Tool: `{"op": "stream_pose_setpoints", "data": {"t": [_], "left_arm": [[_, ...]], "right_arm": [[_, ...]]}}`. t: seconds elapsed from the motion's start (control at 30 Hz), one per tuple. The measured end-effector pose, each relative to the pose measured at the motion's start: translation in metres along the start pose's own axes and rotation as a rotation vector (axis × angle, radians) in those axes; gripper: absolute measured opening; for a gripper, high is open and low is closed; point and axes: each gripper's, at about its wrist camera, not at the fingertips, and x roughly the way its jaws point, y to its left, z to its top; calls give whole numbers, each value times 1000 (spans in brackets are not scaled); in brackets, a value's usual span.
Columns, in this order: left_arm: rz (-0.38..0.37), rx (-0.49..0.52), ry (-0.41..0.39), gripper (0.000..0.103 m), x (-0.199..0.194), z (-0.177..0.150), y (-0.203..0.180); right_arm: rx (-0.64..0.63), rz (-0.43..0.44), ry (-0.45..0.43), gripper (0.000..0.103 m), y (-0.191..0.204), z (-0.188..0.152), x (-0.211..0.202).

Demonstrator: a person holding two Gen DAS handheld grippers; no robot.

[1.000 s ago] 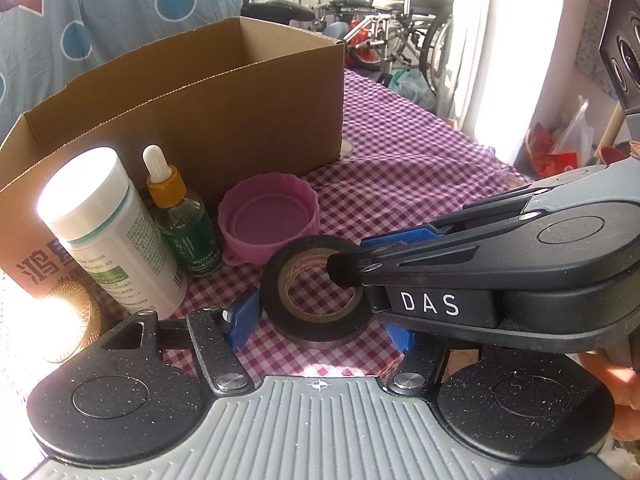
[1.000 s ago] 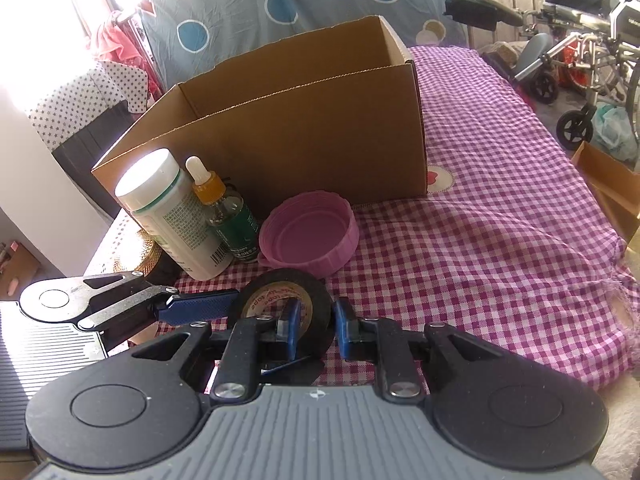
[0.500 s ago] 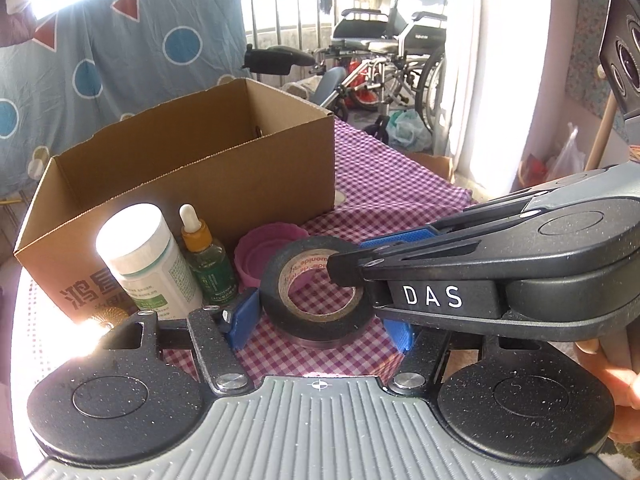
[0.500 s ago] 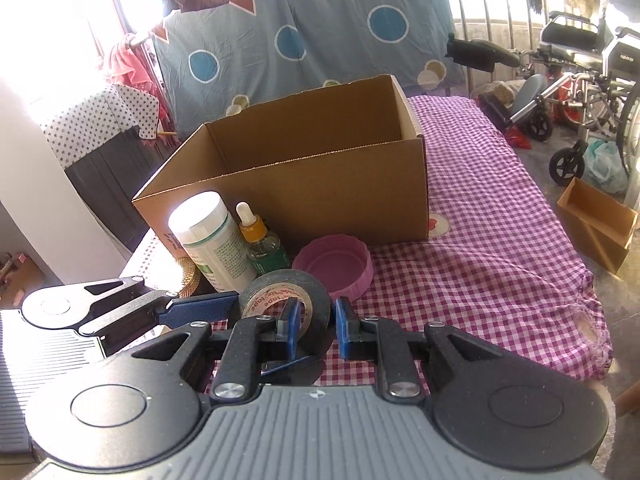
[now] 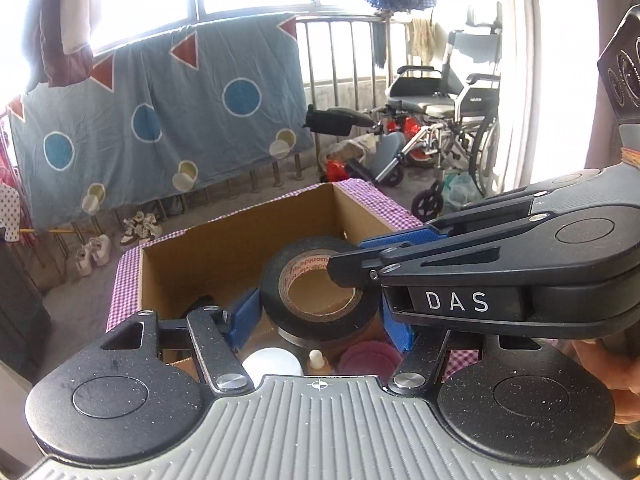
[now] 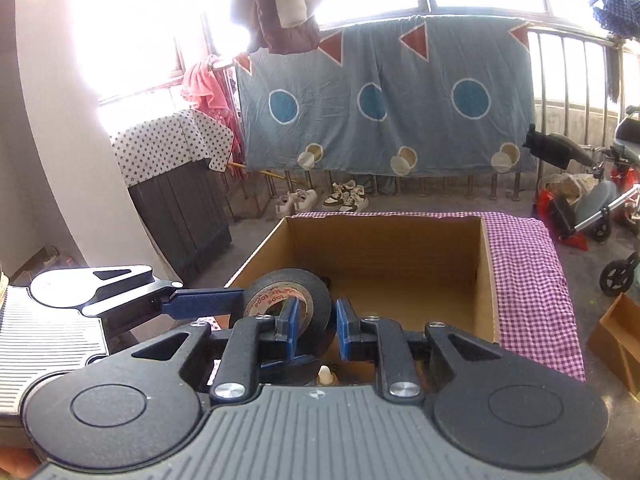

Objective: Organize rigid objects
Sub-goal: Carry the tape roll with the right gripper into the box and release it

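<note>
While you hold it above the box:
Tape roll (image 5: pixel 320 292): airborne over the open cardboard box (image 5: pixel 240 240), gripped from two sides.
Right gripper (image 6: pixel 314 326): your jaws clench the roll's wall.
Left gripper (image 5: pixel 320 320): your blue pads press the roll's outer sides.
Below: white bottle (image 5: pixel 272 362), dropper bottle (image 5: pixel 317 359), pink lid (image 5: pixel 370 356).

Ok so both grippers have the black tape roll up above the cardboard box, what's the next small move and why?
Probably carry the tape roll a little forward and lower it into the cardboard box. The right gripper pinches the roll's wall, the left gripper spans its outside, and the roll hangs above the box's near edge, with the white bottle and pink lid just below.
</note>
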Motion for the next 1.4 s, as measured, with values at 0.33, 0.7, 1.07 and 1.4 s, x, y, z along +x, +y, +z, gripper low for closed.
{"op": "stream_pose_setpoints", "data": {"t": [0.33, 0.7, 1.07, 1.4], "left_arm": [[-31, -123, 260, 65, 90, 40, 70], [-60, -237, 601, 65, 198, 12, 115], [-2, -232, 660, 65, 225, 6, 129], [10, -238, 566, 69, 203, 16, 129]], "right_arm": [[74, 115, 290, 22, -41, 72, 133], [246, 177, 608, 21, -93, 46, 277], [229, 173, 640, 21, -91, 37, 319], [287, 187, 575, 23, -104, 42, 308]]}}
